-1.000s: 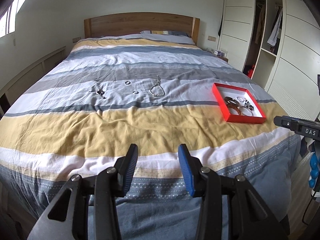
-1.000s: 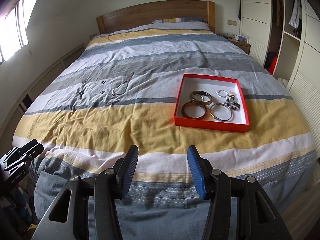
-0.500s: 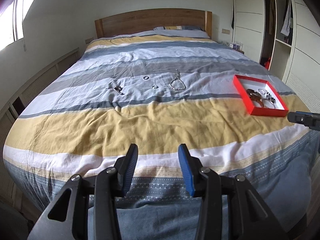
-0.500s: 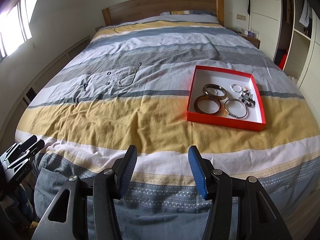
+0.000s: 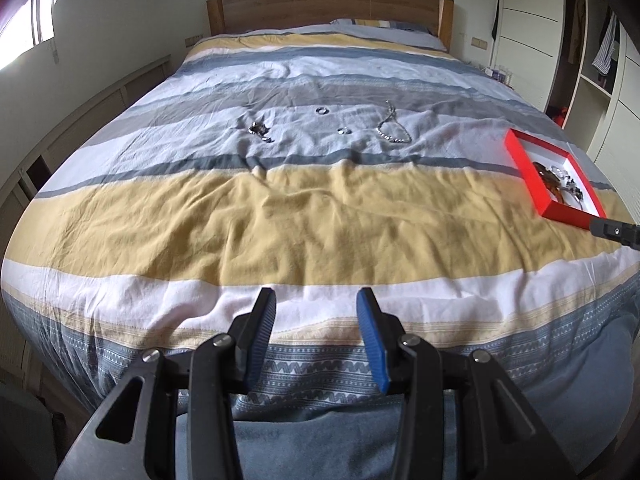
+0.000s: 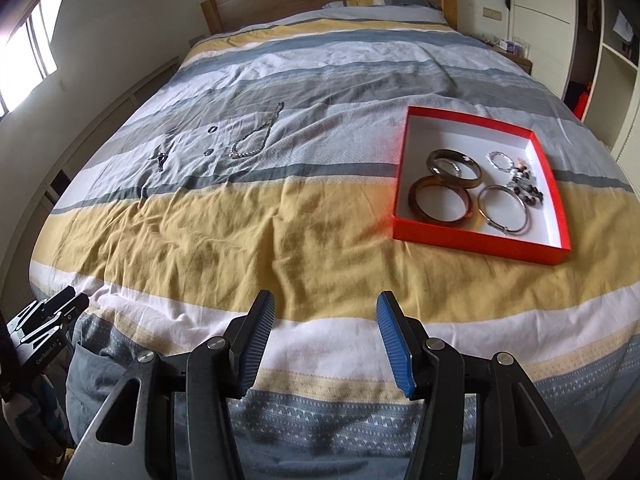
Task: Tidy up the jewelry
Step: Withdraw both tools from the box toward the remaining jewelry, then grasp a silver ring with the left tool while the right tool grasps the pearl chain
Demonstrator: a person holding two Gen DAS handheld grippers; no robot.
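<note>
A red tray point(image 6: 476, 242) with a white inside lies on the striped bedspread at the right; it holds three bangles point(image 6: 440, 204) and a small heap of beads and rings point(image 6: 520, 184). It also shows in the left wrist view point(image 5: 532, 182). Loose on the grey stripe lie a silver chain point(image 5: 390, 130), two rings point(image 5: 322, 111), point(image 5: 344, 131) and a small cluster of earrings point(image 5: 260, 130). The chain point(image 6: 256, 138) lies left of the tray. My left gripper point(image 5: 316, 336) and right gripper point(image 6: 326, 340) are open and empty above the foot of the bed.
The bed point(image 5: 320, 208) fills both views, with a wooden headboard point(image 5: 328, 4) at the far end. White wardrobes point(image 5: 528, 32) stand at the right and a low wall ledge point(image 5: 80, 120) runs along the left. The other gripper's body point(image 6: 44, 328) shows at lower left.
Both grippers have moved forward and to the left over the foot of the bed, so the loose jewelry and the tray look nearer. Both stay open.
</note>
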